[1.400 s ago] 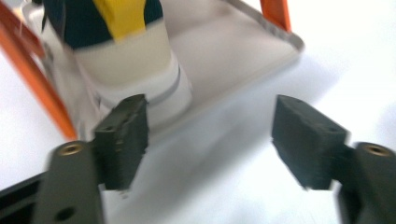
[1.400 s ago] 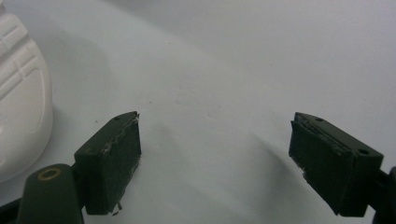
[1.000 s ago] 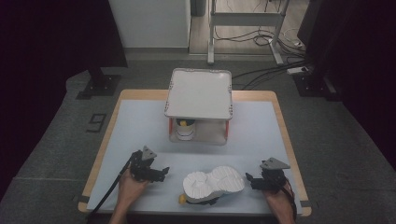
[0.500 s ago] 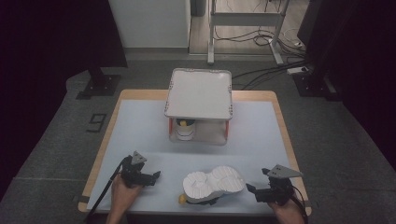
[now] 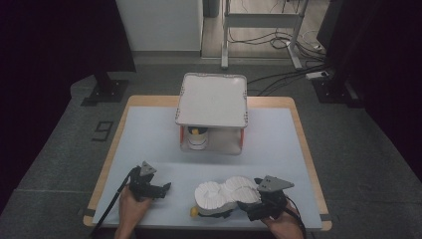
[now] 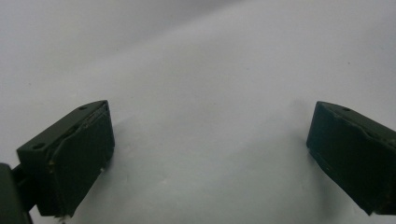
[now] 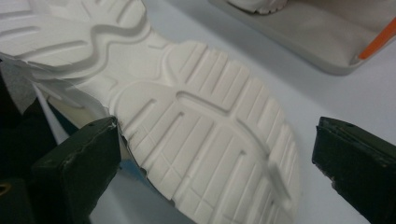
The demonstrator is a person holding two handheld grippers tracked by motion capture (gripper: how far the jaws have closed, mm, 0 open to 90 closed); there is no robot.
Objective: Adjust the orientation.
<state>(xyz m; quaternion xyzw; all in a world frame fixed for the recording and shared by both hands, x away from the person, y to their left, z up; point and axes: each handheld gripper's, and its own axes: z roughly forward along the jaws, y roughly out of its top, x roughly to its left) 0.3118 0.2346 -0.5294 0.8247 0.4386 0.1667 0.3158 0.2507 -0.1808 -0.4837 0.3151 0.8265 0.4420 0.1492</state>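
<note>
A shoe (image 5: 224, 195) lies upside down near the table's front edge, its white ribbed sole (image 7: 201, 126) facing up. My right gripper (image 5: 247, 206) sits at the shoe's right end. In the right gripper view its jaws (image 7: 217, 135) stand wide apart with the sole between them. They have just been opening: the left jaw is at the sole's rim and the right jaw is well clear of it. My left gripper (image 5: 166, 188) rests left of the shoe, open over the bare pale mat (image 6: 210, 121), with nothing between its jaws.
A two-level rack (image 5: 213, 99) with a white top tray and orange legs (image 7: 378, 42) stands mid-table. A second white shoe (image 5: 196, 139) sits on its lower shelf. The mat (image 5: 149, 134) covers a wooden table. Cables trail on the floor behind.
My right gripper has moved left toward the shoe and nearer the front edge, and now looks larger and higher. The left gripper has barely shifted. The shoe has stayed in place.
</note>
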